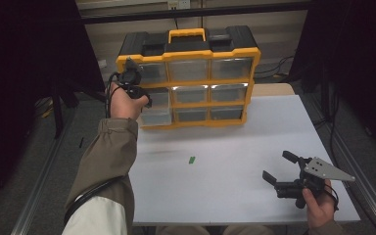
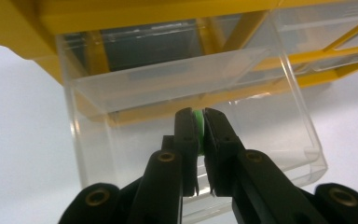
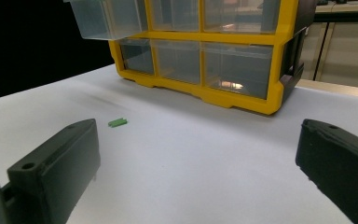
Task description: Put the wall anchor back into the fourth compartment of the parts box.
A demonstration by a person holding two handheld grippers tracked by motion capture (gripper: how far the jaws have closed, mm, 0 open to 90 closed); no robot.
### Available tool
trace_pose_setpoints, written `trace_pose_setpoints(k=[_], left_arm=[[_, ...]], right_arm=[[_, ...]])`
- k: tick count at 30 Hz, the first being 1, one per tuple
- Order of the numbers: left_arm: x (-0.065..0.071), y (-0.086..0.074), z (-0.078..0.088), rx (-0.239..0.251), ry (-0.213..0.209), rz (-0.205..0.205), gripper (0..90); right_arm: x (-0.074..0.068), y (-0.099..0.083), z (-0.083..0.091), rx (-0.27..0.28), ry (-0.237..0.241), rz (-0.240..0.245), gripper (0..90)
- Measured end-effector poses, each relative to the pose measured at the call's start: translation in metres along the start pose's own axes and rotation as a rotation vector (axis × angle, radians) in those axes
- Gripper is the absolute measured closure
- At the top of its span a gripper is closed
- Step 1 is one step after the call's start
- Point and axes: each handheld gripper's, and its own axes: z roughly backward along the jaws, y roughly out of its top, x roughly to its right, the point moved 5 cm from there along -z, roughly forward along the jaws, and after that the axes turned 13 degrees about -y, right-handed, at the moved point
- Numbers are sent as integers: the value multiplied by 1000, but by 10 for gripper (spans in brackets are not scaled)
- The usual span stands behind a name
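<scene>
Nine clear drawers are counted in the yellow-and-black organizer (image 1: 188, 78) on the white table (image 1: 235, 191), in three rows of three; one drawer (image 2: 191, 135), at the left, is pulled out. Two small green pieces are seen: one green piece (image 2: 198, 128) is pinched between the nearly closed jaws of the left gripper (image 2: 196, 116) over the open drawer, and a second green piece (image 1: 192, 159) lies on the table, well apart. The left arm is stretched forward and raised. The right gripper (image 1: 280, 169) is held low near the table's near right corner, its jaws spread wide around nothing.
</scene>
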Motion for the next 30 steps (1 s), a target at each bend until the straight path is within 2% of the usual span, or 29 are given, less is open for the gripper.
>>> trace_pose_setpoints(k=[4,5,8,11,13,15,16,20,21,24,25,30], left_arm=[[2,1,2,6,-15,5,811],[2,1,4,2,-12,-7,790],[6,2,5,10,-30,-1,795],[10,3,8,16,-48,-6,760],[13,4,11,8,-55,-25,736],[18,5,12,26,-74,-19,725],[19,5,13,15,-84,-33,708],[26,6,15,30,-102,-43,670],[27,6,16,18,-101,-58,662],[31,6,15,35,-113,-53,613],[31,6,15,23,-114,-70,607],[38,8,15,47,-137,-73,536]], right_arm=[[0,0,0,1,-4,1,0],[0,0,0,1,-2,0,0],[0,0,0,2,-4,3,0],[0,0,0,0,0,0,0],[0,0,0,0,-1,4,0],[0,0,0,-1,-4,6,0],[1,0,0,-3,-5,7,0],[0,0,0,0,0,5,0],[0,0,0,-2,-3,6,0],[0,0,0,-3,-6,6,0],[0,0,0,-3,-5,6,0],[0,0,0,-2,-5,11,0]])
